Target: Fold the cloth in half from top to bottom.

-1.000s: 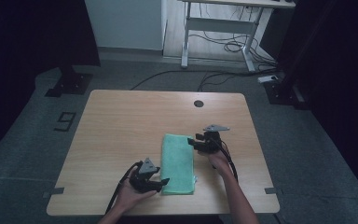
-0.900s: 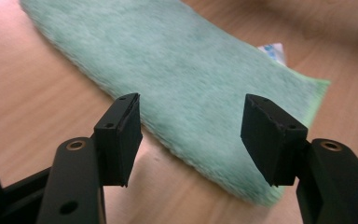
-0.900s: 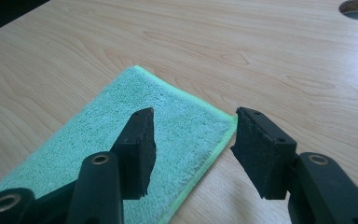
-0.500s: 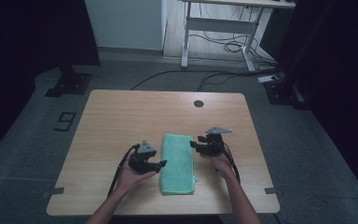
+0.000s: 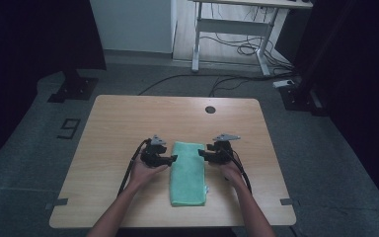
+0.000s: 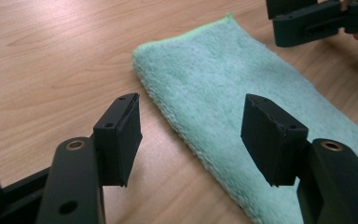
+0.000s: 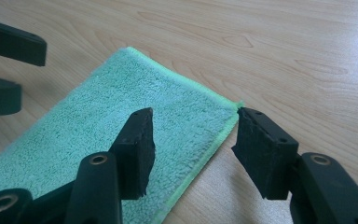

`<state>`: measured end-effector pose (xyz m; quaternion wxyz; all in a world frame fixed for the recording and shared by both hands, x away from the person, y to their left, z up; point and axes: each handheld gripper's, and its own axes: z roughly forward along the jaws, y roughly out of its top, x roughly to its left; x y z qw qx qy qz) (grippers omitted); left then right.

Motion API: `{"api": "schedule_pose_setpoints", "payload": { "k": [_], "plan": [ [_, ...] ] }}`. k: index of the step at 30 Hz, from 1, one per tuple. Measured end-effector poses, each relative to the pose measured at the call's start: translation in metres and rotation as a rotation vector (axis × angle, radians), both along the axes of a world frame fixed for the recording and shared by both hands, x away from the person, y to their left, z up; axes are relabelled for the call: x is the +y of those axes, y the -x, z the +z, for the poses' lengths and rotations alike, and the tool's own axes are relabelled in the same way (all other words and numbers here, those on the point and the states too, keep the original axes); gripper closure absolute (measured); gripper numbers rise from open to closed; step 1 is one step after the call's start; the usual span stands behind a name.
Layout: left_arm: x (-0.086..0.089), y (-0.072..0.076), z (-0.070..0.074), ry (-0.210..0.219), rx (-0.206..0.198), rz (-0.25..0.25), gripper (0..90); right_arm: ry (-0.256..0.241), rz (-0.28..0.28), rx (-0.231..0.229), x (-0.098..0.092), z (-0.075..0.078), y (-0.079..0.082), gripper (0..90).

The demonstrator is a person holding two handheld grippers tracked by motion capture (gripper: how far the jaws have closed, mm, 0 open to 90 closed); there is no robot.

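From the high view, a folded green towel lies flat at the near middle of the wooden worktop, its long axis running from 12 to 6 o'clock. The left gripper sits just off its 9 o'clock edge and the right gripper just off its 3 o'clock edge, both near the far end. A round cable hole lies well apart toward 12 o'clock, and nothing on the worktop blocks either approach. In the left gripper view, the jaws stand wide apart and empty, straddling the towel's fluffy long edge, with the other gripper at 1 o'clock beyond the cloth. In the right gripper view, the jaws are likewise spread wide with nothing between them, framing the towel's stitched corner at centre; the other gripper shows at 10 o'clock. The cloth looks light, soft and limp, likely to sag and drag, so the far corners seem the best places to pinch, catching all layers together.
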<state>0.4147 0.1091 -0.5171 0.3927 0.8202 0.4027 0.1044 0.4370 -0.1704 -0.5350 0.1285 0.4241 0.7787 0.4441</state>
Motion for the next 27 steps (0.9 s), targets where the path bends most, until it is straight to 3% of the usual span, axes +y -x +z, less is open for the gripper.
{"api": "schedule_pose_setpoints", "payload": {
  "k": [5,9,13,18,21,27],
  "plan": [
    [-0.004,-0.010,0.000,-0.027,-0.010,0.018,36.9,0.021,-0.003,0.004,0.000,-0.001,-0.003,45.7],
    [-0.009,-0.017,0.000,-0.024,-0.006,0.008,37.1,0.008,-0.012,0.008,-0.001,-0.003,-0.007,45.7],
    [-0.010,-0.025,0.000,-0.007,0.007,0.028,36.8,-0.001,-0.018,0.012,-0.004,-0.005,-0.009,45.6],
    [-0.012,-0.033,0.000,0.001,0.012,0.017,37.7,-0.023,-0.021,0.012,-0.005,-0.008,-0.014,45.1],
    [-0.013,-0.037,0.002,-0.002,0.016,0.010,38.4,0.008,-0.018,0.022,-0.004,-0.006,-0.018,44.4],
    [-0.011,-0.045,0.002,0.024,0.033,0.027,40.6,0.006,-0.026,0.021,-0.006,-0.001,-0.026,44.4]
  ]
}}
